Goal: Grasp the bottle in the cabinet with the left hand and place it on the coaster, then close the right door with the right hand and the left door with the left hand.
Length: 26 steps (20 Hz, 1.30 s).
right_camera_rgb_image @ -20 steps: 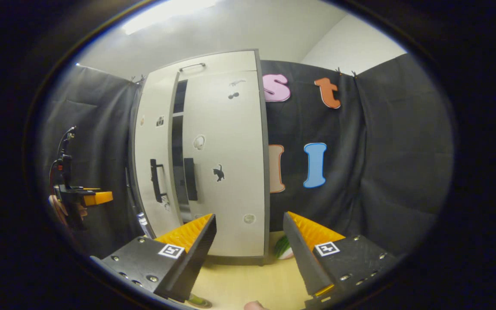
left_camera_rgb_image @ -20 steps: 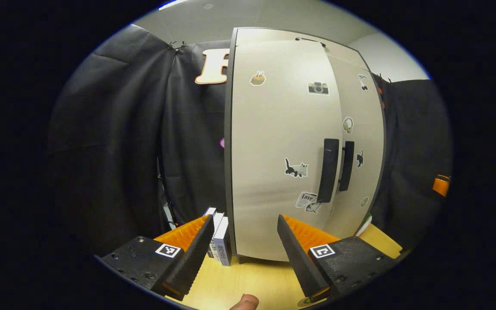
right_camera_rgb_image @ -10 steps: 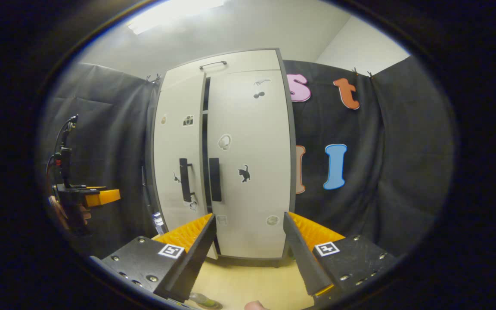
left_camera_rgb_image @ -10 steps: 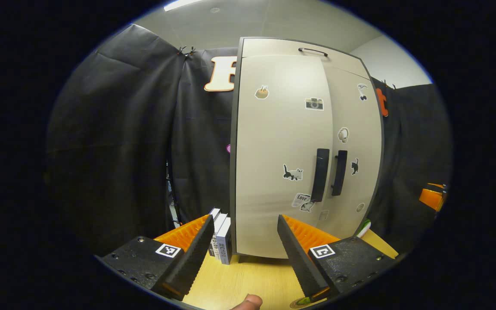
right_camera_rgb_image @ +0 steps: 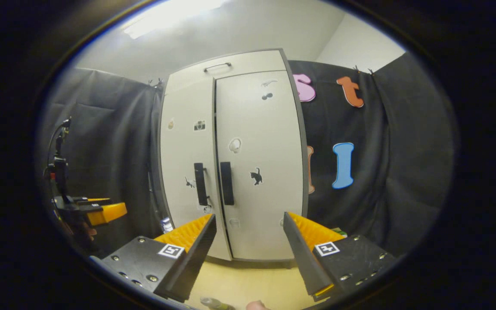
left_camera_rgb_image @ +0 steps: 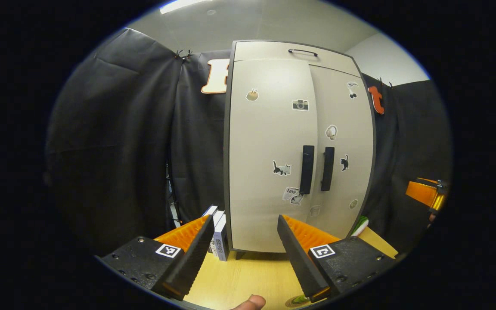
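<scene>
Standing shut on table (left_camera_rgb_image: 248,280): cabinet, left door (left_camera_rgb_image: 269,155) and right door (left_camera_rgb_image: 342,150) flush, handles side by side. Books (left_camera_rgb_image: 218,230) upright just left of cabinet. Left tongs (left_camera_rgb_image: 243,249) released, empty, short of left door. Right tongs (right_camera_rgb_image: 250,252) released, empty, facing right door (right_camera_rgb_image: 258,168). Bottle top (right_camera_rgb_image: 213,302) at bottom edge below right tongs; coaster not discernible.

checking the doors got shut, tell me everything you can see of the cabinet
The cabinet is a tall pale beige box with dark edging, standing upright on the light wooden table before the black cloth. Both doors look closed, their two dark vertical handles side by side at the middle seam. Small stickers dot the doors; a slim handle sits on the top panel. Books stand by its left side.
</scene>
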Each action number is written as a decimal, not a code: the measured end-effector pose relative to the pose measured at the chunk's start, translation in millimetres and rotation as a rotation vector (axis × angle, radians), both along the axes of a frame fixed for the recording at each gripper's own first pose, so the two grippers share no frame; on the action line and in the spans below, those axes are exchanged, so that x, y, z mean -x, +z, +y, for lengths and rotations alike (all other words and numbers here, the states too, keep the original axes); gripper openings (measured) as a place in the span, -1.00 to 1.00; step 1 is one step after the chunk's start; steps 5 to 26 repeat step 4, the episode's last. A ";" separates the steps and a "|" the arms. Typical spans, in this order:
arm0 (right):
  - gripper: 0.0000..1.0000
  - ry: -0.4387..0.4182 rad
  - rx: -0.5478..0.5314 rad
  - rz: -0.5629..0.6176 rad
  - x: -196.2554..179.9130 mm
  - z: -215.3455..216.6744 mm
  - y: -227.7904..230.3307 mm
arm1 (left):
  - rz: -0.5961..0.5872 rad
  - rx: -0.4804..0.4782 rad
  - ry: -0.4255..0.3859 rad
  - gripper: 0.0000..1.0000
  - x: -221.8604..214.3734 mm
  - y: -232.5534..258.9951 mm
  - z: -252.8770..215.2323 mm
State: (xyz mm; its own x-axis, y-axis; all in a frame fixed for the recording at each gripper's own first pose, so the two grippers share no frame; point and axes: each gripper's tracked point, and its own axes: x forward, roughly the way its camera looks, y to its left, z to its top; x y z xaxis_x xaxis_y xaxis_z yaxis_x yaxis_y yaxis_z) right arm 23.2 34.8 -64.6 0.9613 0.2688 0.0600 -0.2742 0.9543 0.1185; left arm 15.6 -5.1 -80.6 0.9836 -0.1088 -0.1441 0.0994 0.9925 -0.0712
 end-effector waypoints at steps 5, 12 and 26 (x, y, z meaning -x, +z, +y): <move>0.89 0.011 -0.039 -0.006 5.6 1.2 3.0 | -0.001 0.013 -0.019 0.88 14.8 1.2 -23.5; 0.89 0.011 -0.039 -0.006 5.6 1.2 3.0 | -0.001 0.013 -0.019 0.88 14.8 1.2 -23.5; 0.89 0.011 -0.039 -0.006 5.6 1.2 3.0 | -0.001 0.013 -0.019 0.88 14.8 1.2 -23.5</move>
